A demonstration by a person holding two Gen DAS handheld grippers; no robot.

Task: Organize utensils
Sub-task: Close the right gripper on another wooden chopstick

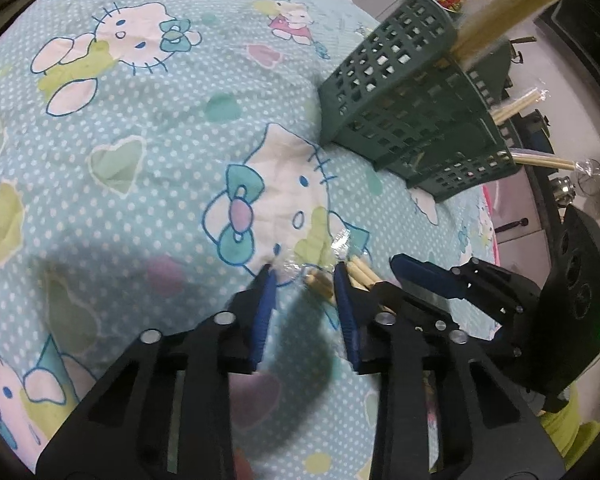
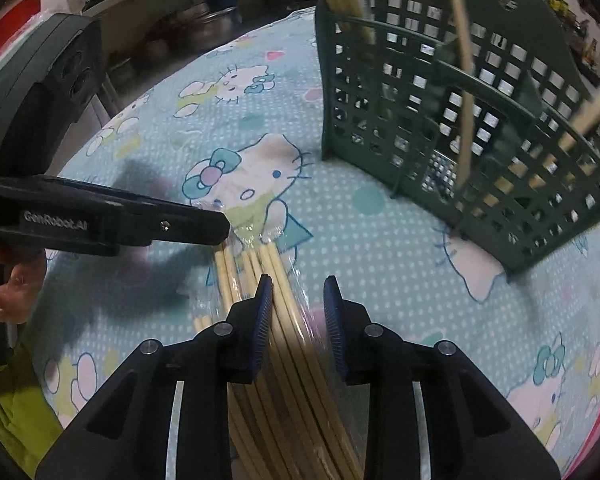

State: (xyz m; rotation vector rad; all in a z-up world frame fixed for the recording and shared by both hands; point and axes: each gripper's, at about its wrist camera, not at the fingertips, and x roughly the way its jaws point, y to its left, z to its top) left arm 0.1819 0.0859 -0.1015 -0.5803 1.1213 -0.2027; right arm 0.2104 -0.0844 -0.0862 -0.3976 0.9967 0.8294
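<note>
A clear-wrapped bundle of wooden chopsticks lies on the Hello Kitty cloth; its tips show in the left wrist view. My left gripper is open, its jaws on either side of the bundle's tips and plastic wrap. My right gripper is open above the bundle, straddling several sticks, apart from them. My left gripper shows side-on in the right wrist view, at the bundle's far end. A green lattice utensil holder stands behind, with wrapped chopstick bundles sticking out of it.
The Hello Kitty cloth covers the whole table. Metal pots and glassware stand beyond the table's edge at the right. The green holder stands near that far right edge.
</note>
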